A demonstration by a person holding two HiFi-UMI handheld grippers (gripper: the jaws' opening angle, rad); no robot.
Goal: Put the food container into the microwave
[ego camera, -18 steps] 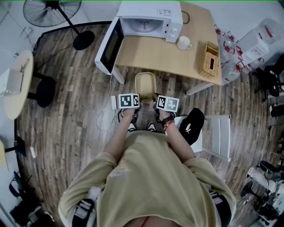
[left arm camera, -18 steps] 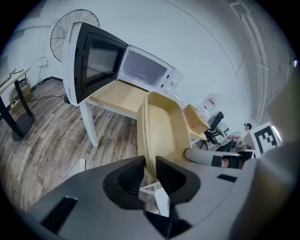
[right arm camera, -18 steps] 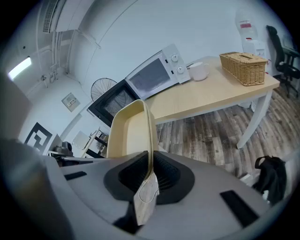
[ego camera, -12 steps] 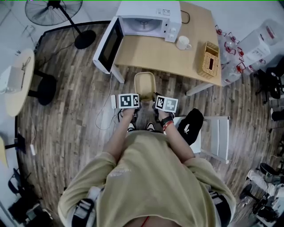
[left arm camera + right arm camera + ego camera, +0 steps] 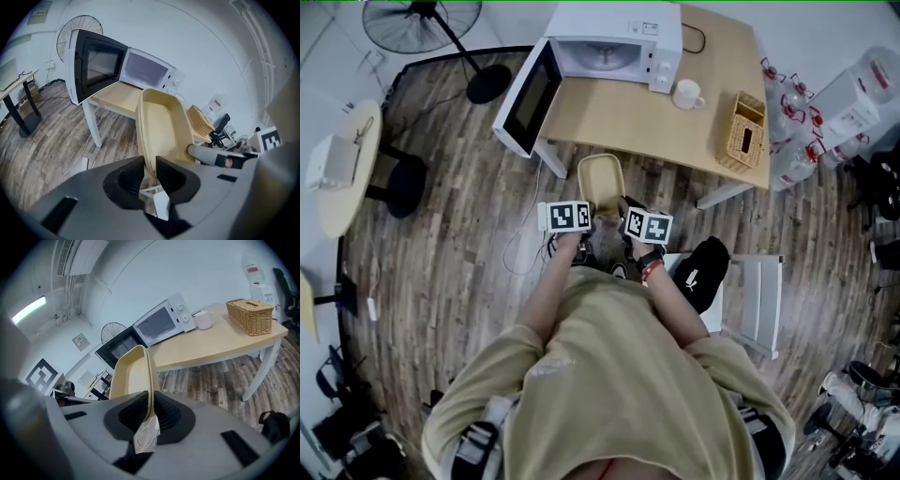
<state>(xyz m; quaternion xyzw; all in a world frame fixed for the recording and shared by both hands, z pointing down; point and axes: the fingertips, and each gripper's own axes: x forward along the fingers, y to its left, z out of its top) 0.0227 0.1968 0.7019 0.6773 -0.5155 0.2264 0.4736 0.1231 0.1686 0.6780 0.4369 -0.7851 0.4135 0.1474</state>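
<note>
Food container (image 5: pixel 602 180), cream-coloured, shallow, with rounded corners and nothing inside: carried in the air between two grippers. Its far end is near the front edge of the counter (image 5: pixel 619 117) and the rest is over the plank floor (image 5: pixel 441 234). Left gripper (image 5: pixel 150 172): jaws closed on the container's near rim at its left side, the thin wall pinched between the two black pads. Right gripper (image 5: pixel 151 409): jaws likewise clamped on the rim at the right side, with a white paper tag (image 5: pixel 146 437) hanging just below them. The container reaches forward from both pairs of jaws, open side up in the head view. Microwave (image 5: pixel 614 39), white: ahead of the jaws and slightly to their left, at the far side of the counter. Its door (image 5: pixel 528 97) is swung wide open to the left and the cavity is exposed. Mug (image 5: pixel 687 91), white: ahead of the jaws and a little to their right, just beside the microwave's control panel. Wicker basket (image 5: pixel 742 127): ahead and to the right of the jaws, near the counter's right edge, apart from the mug.
</note>
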